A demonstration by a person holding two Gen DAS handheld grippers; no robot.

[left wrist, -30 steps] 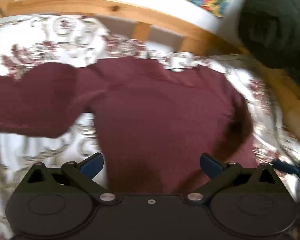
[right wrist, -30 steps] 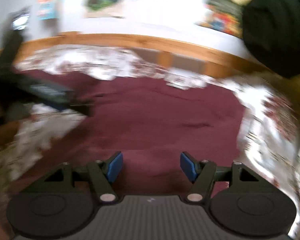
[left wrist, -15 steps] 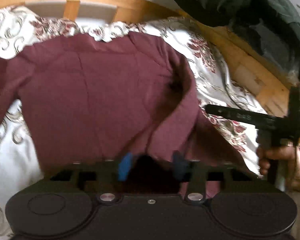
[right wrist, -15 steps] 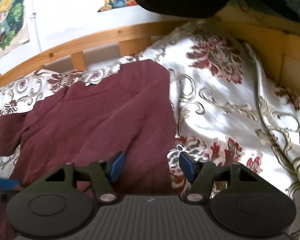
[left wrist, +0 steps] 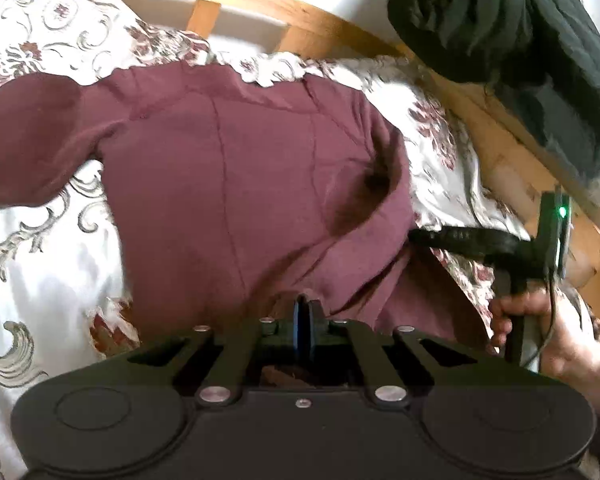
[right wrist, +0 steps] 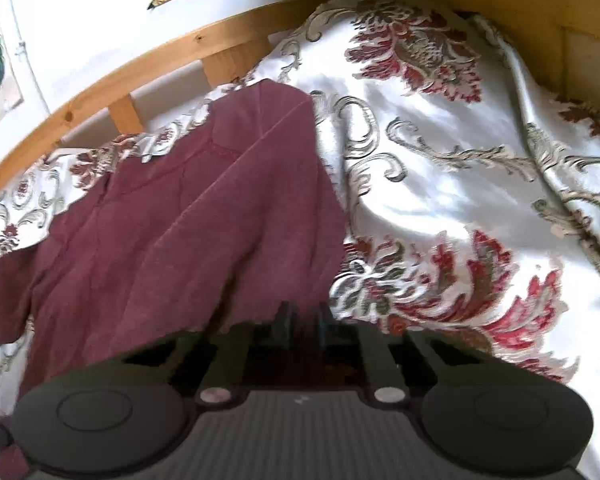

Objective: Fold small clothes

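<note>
The left gripper (left wrist: 305,312) is clenched on the maroon top's (left wrist: 240,184) near hem. The right gripper (right wrist: 303,320) is closing on the hem's right corner — fabric between its jaws — on the floral bedspread (right wrist: 440,200).

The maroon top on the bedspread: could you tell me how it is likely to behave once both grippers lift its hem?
The maroon top will probably sag between the left gripper and right gripper, since it already creases and bunches. It looks thin, so likely light. The glossy bedspread may let the rest slide rather than drag.
</note>
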